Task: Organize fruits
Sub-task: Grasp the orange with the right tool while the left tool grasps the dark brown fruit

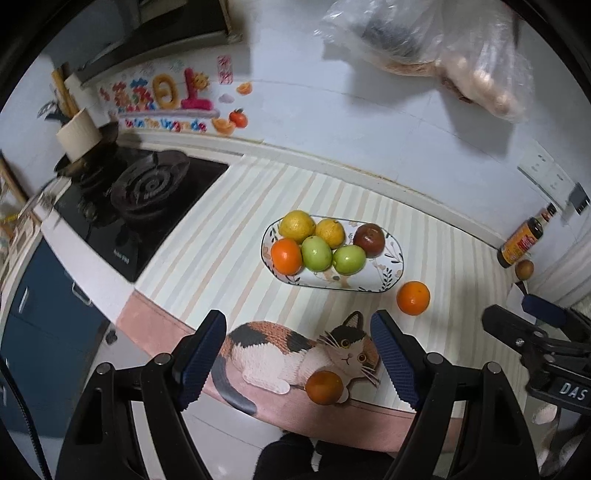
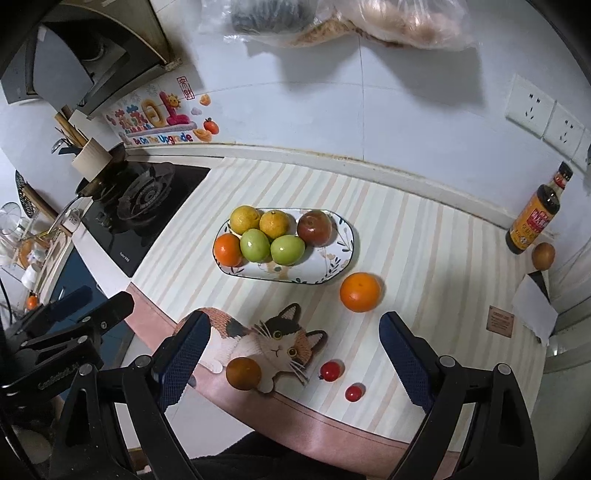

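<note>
An oval floral plate [image 1: 391, 275] [image 2: 341, 258] on the striped mat holds several fruits: yellow, orange, green and dark red. A loose orange [image 1: 413, 297] [image 2: 360, 292] lies right of the plate. A brownish-orange fruit [image 1: 324, 387] [image 2: 243, 373] sits on the cat picture near the front edge. Two cherry tomatoes [image 2: 330, 370] [image 2: 354, 392] lie front right. A brown fruit [image 1: 524, 269] [image 2: 543, 255] rests by the bottle. My left gripper [image 1: 297, 360] is open and empty above the front edge. My right gripper [image 2: 293, 356] is open and empty.
A gas stove [image 1: 147, 188] [image 2: 144, 199] is at the left. A sauce bottle [image 1: 522, 238] [image 2: 537, 214] stands at the right by the wall. Plastic bags [image 1: 443, 44] [image 2: 332, 22] hang above. A white paper [image 2: 533, 310] lies at the right edge.
</note>
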